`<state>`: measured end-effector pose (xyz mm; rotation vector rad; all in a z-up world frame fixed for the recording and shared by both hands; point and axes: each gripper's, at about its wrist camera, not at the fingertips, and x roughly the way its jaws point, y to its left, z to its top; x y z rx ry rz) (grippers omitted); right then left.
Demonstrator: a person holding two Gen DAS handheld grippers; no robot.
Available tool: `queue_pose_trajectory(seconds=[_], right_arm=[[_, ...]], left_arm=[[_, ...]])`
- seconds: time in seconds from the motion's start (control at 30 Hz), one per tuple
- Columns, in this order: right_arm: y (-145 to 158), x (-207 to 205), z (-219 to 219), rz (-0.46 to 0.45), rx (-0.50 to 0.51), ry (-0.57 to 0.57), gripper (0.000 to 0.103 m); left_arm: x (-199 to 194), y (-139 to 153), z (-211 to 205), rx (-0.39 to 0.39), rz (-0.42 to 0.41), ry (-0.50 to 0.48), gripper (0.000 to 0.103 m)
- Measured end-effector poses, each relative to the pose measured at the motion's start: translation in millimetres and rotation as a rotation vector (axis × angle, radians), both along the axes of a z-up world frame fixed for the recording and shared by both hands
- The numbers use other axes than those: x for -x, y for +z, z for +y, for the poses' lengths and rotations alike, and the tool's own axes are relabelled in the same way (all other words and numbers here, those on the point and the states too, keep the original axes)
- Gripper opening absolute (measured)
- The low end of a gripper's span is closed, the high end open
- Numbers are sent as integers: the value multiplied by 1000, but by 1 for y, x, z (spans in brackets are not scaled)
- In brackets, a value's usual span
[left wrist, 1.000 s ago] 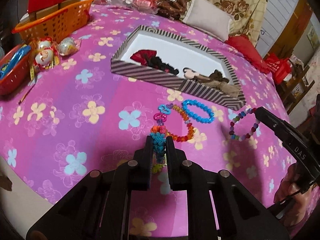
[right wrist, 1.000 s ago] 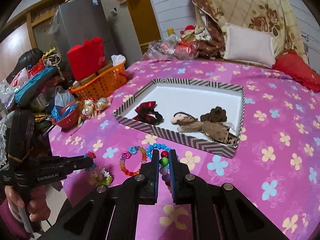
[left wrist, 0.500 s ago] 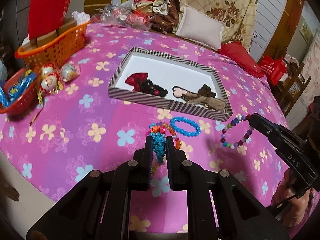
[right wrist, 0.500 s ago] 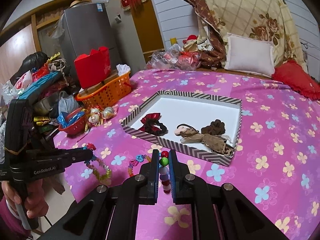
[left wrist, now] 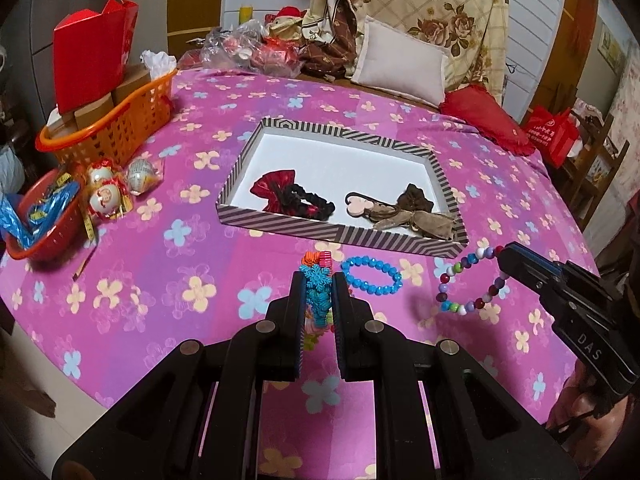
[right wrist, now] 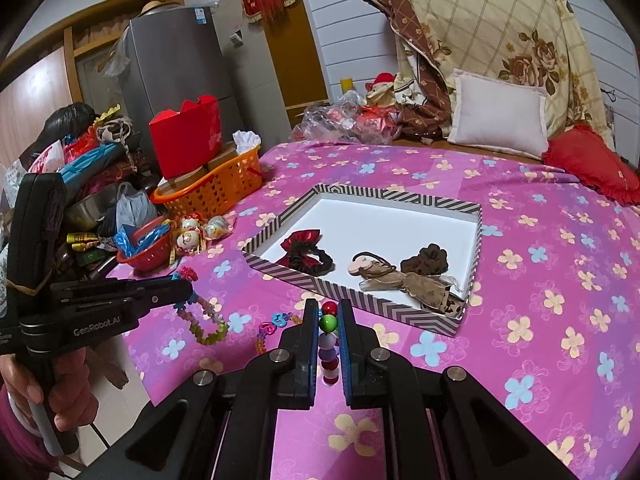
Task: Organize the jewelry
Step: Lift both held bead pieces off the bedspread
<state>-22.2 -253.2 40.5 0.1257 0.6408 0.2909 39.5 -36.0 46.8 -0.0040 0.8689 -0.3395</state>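
Observation:
My left gripper (left wrist: 319,280) is shut on a colourful flower-bead bracelet (left wrist: 317,288), held above the pink cloth; it hangs from that gripper in the right wrist view (right wrist: 202,320). My right gripper (right wrist: 329,310) is shut on a multicoloured round-bead bracelet (right wrist: 328,344), which dangles from its tip in the left wrist view (left wrist: 466,284). A blue bead bracelet (left wrist: 371,276) and an orange-pink one (right wrist: 272,326) lie on the cloth. The striped tray (left wrist: 288,222) (right wrist: 348,292) holds a red-black scrunchie (left wrist: 290,198) and brown hair ties (left wrist: 404,212).
An orange basket (left wrist: 108,128) with boxes and a red bag, a red bowl (left wrist: 40,220) and wrapped ornaments (left wrist: 116,188) stand at the left. Pillows (left wrist: 400,64) and plastic bags lie at the back. The bed's front edge runs near me.
Both grippers have risen and pulled back, lifting their bracelets off the cloth. The tray and the lying bracelets have not moved.

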Motion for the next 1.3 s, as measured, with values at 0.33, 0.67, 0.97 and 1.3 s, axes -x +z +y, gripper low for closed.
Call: queue_pose_trajectory(seconds=[0.33,0.67,0.97,1.3], right_arm=[[2,-2,-3,0,2,-2,9],[-2,-13,-11,15,2,-12,9],[-6,-22,-14,27,2,-16,9],[-11,-32,-13,42,10,-13,9]], left_arm=[[-7,2,-8,-34,-17,7,11],[-16,1,-18,-58,-23,5,11],[-27,-5,-25,-75,-15,7,11],[-38,-9,-30,-90,-9,13,11]])
